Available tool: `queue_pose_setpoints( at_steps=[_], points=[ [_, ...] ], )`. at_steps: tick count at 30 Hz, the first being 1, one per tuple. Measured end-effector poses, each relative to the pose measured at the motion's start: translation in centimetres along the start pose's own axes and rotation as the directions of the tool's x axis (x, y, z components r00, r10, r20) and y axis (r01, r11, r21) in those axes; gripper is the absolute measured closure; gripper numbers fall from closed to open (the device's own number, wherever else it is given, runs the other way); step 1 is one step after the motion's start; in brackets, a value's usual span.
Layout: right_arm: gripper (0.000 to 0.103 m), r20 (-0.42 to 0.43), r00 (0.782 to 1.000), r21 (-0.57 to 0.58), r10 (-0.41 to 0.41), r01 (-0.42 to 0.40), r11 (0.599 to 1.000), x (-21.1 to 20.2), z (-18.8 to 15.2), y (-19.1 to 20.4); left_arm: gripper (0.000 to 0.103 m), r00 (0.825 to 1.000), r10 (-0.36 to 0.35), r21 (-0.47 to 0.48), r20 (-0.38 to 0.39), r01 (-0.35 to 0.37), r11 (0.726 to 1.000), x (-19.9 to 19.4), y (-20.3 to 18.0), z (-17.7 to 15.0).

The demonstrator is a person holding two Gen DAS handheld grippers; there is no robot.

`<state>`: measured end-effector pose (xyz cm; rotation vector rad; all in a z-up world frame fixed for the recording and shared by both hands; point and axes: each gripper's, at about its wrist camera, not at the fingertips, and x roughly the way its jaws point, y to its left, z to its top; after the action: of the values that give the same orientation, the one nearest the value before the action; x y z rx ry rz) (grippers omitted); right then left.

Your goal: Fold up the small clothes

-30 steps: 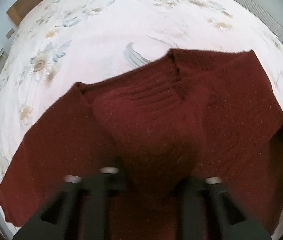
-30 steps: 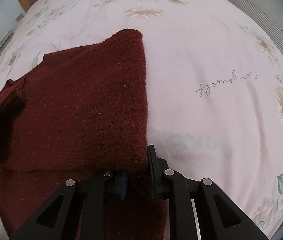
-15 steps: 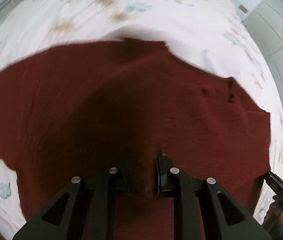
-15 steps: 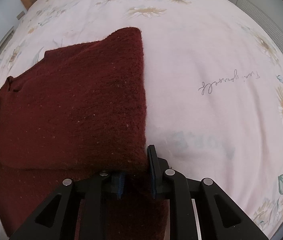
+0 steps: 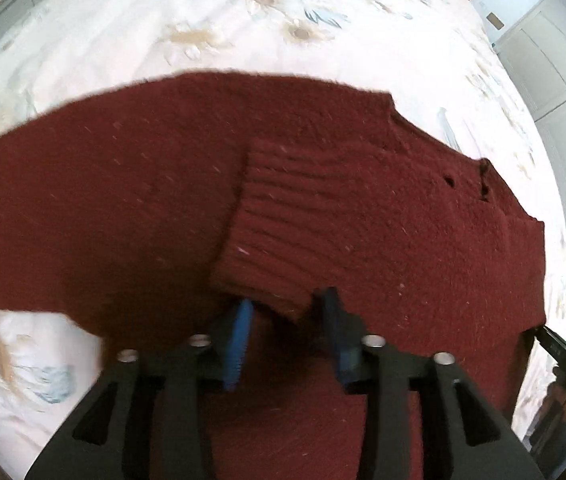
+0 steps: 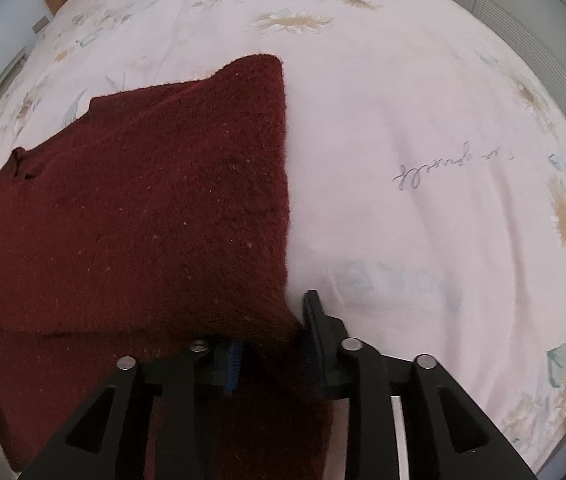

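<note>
Dark red knit sweater (image 5: 131,200) lies spread on the bed (image 5: 363,40), over a floral bedsheet. Left gripper (image 5: 287,320): jaws apart, the sweater's ribbed cuff (image 5: 279,232) lying loose between the blue pads, released. Right gripper (image 6: 271,340) at the sweater's (image 6: 143,220) folded right edge: jaws clenched on a bunch of the knit there.

Both wrist cams close over sweater (image 5: 123,200)

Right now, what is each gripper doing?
Left gripper: open, ribbed cuff of the dark red knitted sweater between its fingers.
Right gripper: shut on the sweater's edge.
</note>
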<state>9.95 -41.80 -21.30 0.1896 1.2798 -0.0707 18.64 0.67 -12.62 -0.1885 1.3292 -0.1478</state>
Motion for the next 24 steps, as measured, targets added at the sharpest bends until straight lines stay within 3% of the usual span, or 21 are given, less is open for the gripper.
queue_pose_setpoints(
  at_steps=[1,3,8,12,14,16,18,19,21,24],
  points=[
    [0.046,0.006,1.0,-0.009,-0.019,0.019,1.0,-0.4,-0.1,0.0,0.054,1.0,0.008,0.005,0.012,-0.008,1.0,-0.6,0.1,0.4],
    [0.04,0.017,0.999,-0.021,-0.036,0.036,0.999,-1.2,-0.3,-0.1,0.026,0.999,0.026,0.024,0.02,-0.027,0.999,-1.5,0.3,1.4],
    [0.034,0.019,0.999,-0.012,-0.029,0.029,1.0,-2.6,-0.9,-1.1,0.022,0.999,0.042,0.087,-0.013,-0.041,0.995,-0.7,-0.1,3.3],
    [0.033,0.013,0.999,-0.008,-0.043,0.043,0.999,-2.9,-1.3,-1.8,0.023,0.991,0.054,0.11,-0.125,-0.04,0.993,3.0,-0.8,3.2],
    [0.033,0.006,0.999,-0.002,-0.05,0.05,0.999,-2.9,-1.5,-2.2,0.023,0.988,0.076,0.126,-0.138,-0.058,0.99,4.0,-1.3,2.7],
    [0.033,-0.002,0.998,0.002,-0.061,0.061,0.998,-2.7,-1.7,-2.6,0.036,0.989,0.12,0.172,-0.09,-0.103,0.98,3.8,-2.0,2.0],
    [0.033,-0.006,0.998,0.009,-0.064,0.064,0.998,-2.7,-1.7,-2.9,0.069,0.989,0.139,0.212,-0.057,-0.124,0.969,3.7,-2.9,1.7],
    [0.033,-0.005,0.998,0.012,-0.062,0.062,0.998,-2.8,-1.6,-3.0,0.078,0.991,0.122,0.231,-0.048,-0.108,0.967,3.5,-3.3,1.5],
    [0.033,0.004,0.999,0.027,-0.044,0.044,0.999,-3.1,-1.1,-3.0,0.088,0.992,0.117,0.253,-0.038,-0.104,0.962,3.0,-3.8,1.2],
    [0.033,0.025,1.0,0.047,-0.005,0.004,0.999,-3.8,0.0,-2.9,0.09,0.993,0.12,0.269,0.012,-0.119,0.956,1.6,-3.9,1.0]
  ],
)
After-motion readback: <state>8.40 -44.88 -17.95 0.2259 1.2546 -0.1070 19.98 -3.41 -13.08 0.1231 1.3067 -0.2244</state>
